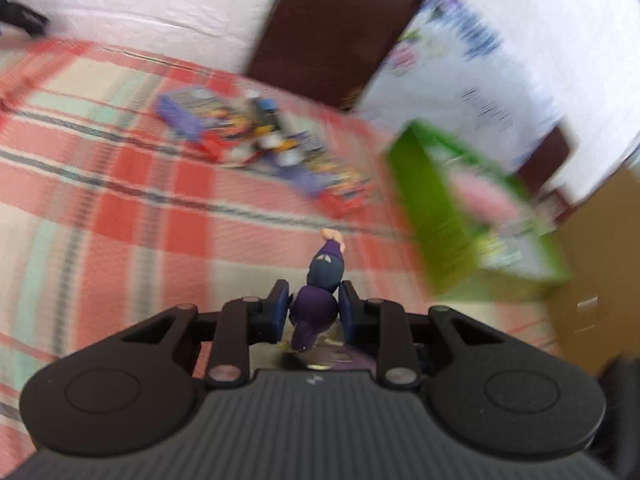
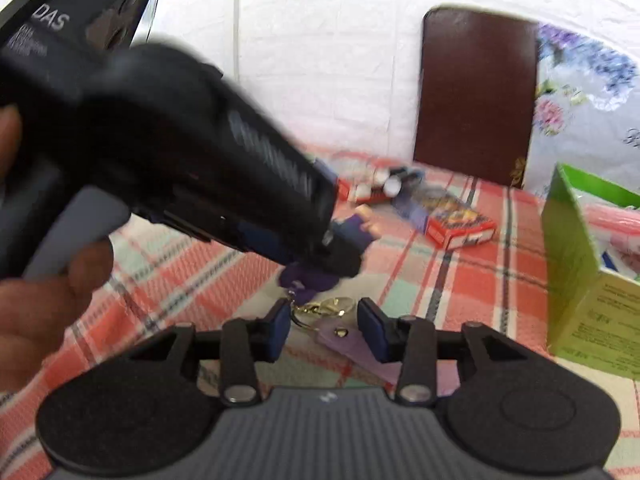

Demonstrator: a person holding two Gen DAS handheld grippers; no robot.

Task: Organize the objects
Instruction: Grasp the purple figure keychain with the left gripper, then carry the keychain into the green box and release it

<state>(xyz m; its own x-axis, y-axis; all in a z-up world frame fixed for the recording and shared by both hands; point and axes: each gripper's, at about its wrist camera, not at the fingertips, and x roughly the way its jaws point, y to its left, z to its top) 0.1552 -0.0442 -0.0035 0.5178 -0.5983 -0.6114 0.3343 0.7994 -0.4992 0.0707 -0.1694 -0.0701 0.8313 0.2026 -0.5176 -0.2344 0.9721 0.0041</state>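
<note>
A small purple figure (image 1: 325,276) in blue trousers, part of a keychain, sits between the blue pads (image 1: 280,312) of my left gripper (image 1: 314,312), which is shut on its head. In the right wrist view the same left gripper (image 2: 334,252) reaches in from the left, held by a hand (image 2: 40,312), with the figure (image 2: 308,278) lifted off the plaid cloth (image 2: 460,280). The gold keyring (image 2: 320,308) and lilac strap (image 2: 352,344) hang down between the pads of my right gripper (image 2: 326,330). Its jaws stand apart and I see no squeeze on the strap.
An open green box (image 1: 432,216) (image 2: 568,264) stands on the right. Colourful toy boxes (image 1: 248,136) (image 2: 460,224) lie further back on the cloth. A dark brown chair back (image 2: 476,92) and a floral cloth (image 1: 460,80) rise behind. A cardboard box (image 1: 600,260) is at far right.
</note>
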